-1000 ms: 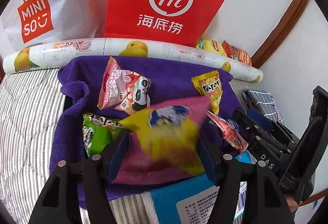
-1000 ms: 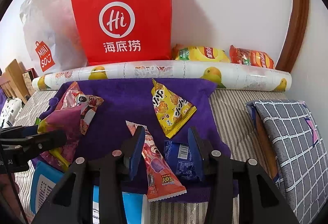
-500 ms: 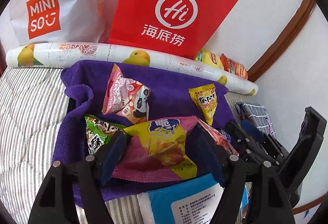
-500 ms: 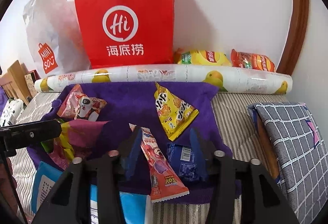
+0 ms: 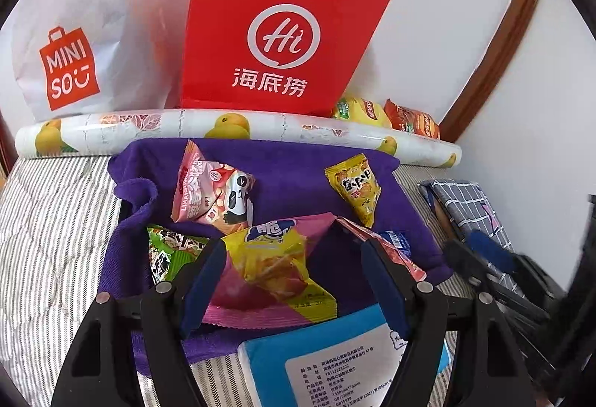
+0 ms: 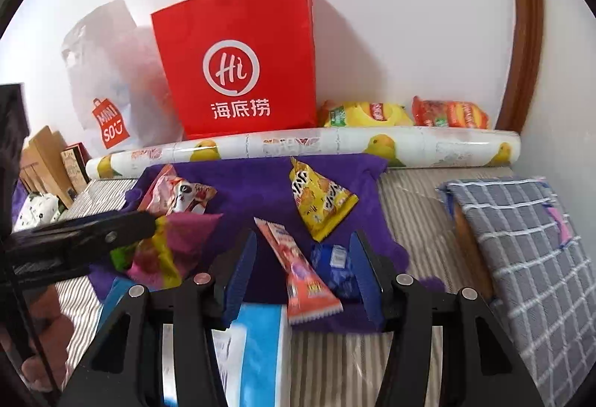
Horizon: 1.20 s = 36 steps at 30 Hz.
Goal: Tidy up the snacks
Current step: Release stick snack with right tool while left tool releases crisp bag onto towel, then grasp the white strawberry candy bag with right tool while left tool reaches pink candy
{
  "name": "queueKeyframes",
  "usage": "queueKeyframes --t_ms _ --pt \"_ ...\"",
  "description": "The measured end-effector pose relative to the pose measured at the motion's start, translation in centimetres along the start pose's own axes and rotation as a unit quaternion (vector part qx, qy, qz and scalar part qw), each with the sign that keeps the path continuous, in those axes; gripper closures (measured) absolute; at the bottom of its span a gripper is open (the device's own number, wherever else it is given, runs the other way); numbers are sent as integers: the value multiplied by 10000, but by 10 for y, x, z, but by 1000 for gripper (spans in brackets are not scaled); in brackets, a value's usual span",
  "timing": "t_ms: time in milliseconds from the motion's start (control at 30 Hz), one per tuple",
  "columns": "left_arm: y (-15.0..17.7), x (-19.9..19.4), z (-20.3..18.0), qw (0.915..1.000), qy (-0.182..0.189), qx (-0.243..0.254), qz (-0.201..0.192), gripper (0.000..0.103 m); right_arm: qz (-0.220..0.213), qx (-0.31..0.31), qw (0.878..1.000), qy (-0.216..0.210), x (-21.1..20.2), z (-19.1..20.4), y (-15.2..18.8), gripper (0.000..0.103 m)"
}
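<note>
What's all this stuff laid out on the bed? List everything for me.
purple towel: one, purple, spread on striped bedding
snack packets: six on the towel; pink panda, yellow triangle, green, pink-yellow chips, red stick, blue
chip bags: two, yellow and red, by the wall
red paper bag: one, against the wall
white Miniso bag: one, beside it
printed roll: one, white with yellow fruit, behind the towel
tissue pack: one, blue, nearest
checked cloth: one, grey, right
left gripper: black, blue pads, open
right gripper: same, open

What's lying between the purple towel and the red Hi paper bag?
A rolled sheet printed with yellow fruit lies across there, seen in both wrist views.
</note>
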<state>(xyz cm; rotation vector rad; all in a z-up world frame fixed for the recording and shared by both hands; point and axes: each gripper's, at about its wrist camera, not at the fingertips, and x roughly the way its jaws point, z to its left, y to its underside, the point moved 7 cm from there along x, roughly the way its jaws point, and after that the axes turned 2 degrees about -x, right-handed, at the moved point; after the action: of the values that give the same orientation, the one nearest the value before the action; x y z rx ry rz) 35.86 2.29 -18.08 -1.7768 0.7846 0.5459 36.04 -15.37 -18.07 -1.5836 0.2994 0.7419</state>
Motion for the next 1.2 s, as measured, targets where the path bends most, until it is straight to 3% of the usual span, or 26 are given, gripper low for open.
queueKeyframes --t_ms 200,433,500,633,867,1100,1200 --pt "1 -3 4 9998 116 -185 11 31 -285 -33 9989 379 -53 -5 9 50" --pt "2 -25 -2 9997 60 -10 -249 31 91 63 9999 65 -87 -2 50 50" --pt "10 -34 1 9996 104 -51 -251 30 285 164 9995 -26 -88 0 66 50" --pt "30 -48 13 9998 104 -135 -108 30 746 298 9949 -617 -84 23 97 50" --pt "56 -84 51 9997 -214 -128 -5 30 1036 71 9898 -972 -71 70 108 48" --pt "77 -106 84 9987 -430 -253 61 30 1652 -251 9832 -738 -40 93 123 48" --pt "91 -106 90 9987 -411 -266 167 30 1850 -355 9800 -642 -30 95 134 42"
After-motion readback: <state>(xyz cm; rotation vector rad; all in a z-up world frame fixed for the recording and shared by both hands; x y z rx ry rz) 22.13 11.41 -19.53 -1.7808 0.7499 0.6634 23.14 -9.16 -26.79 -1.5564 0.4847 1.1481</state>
